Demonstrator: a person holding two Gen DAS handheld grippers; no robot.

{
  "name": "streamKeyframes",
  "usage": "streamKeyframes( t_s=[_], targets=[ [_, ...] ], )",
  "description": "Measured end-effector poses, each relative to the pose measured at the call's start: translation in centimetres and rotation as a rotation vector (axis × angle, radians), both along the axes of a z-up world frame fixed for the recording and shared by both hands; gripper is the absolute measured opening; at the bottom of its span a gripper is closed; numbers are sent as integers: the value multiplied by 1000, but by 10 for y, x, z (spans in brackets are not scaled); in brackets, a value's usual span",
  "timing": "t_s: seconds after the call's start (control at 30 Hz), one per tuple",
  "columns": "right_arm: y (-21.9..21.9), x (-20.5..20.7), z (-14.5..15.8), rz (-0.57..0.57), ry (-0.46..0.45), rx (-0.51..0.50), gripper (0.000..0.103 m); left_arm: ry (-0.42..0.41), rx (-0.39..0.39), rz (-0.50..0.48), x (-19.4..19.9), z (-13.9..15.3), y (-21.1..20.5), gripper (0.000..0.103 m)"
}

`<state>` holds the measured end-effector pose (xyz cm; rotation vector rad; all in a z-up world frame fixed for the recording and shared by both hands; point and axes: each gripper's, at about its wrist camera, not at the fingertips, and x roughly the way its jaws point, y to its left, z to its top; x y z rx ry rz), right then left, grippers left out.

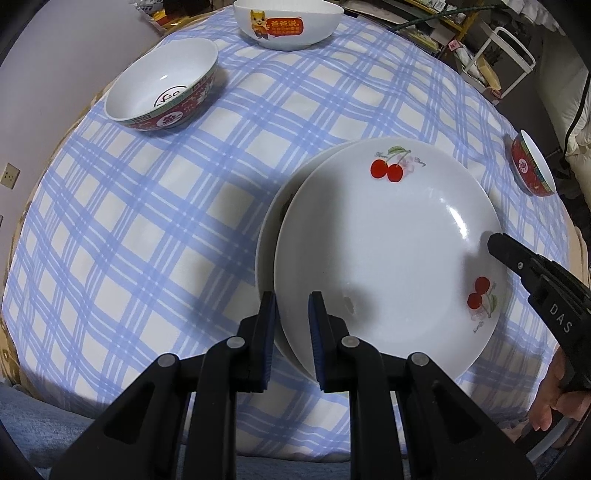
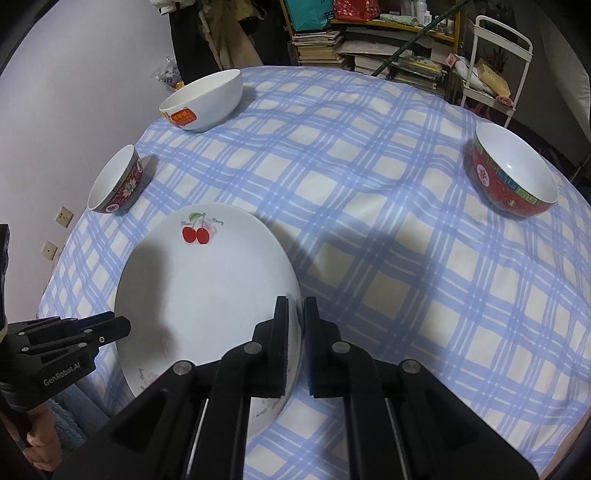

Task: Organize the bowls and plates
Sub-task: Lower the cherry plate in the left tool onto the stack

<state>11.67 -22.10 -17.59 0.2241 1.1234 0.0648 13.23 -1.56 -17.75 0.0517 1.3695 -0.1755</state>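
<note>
- A round tabletop (image 1: 147,229) is seen covered with a blue and white checked cloth (image 2: 369,229).
- Two white plates are stacked near the front edge; the upper cherry plate (image 1: 388,240) is set slightly off to the right of the lower plate (image 1: 267,240), of which only the left rim is shown.
- The left hand-held gripper (image 1: 291,306) is closed narrowly on the near left rim of the stack, one blue pad outside the rims and one over the upper plate's inner surface.
- The right hand-held gripper (image 2: 295,306) is clamped on the right rim of the cherry plate, its jaws almost together with the thin edge between them.
- A bare hand (image 1: 554,398) is seen on the right gripper's handle in the left wrist view.
- A red patterned bowl (image 1: 166,88) is placed at the far left, well apart from the plates.
- A white bowl with a cartoon print (image 1: 288,22) is placed at the far edge.
- A second red bowl (image 2: 513,170) is placed at the right side, well apart from the stack.
- Shelves of books (image 2: 369,40) and a white cart (image 2: 498,62) are seen behind the tabletop.
</note>
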Motion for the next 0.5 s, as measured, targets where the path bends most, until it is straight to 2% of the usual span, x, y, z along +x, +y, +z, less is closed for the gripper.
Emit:
streamKeyframes(
  t_s=[0.27, 0.4, 0.5],
  targets=[
    [-1, 1, 0, 0, -3, 9, 9, -12, 17, -8, -1, 3, -1, 18],
    [0, 1, 3, 4, -19, 20, 9, -49, 64, -3, -2, 7, 2, 18],
    [1, 2, 1, 9, -13, 20, 9, -28, 43, 8, 0, 5, 5, 18]
  ],
)
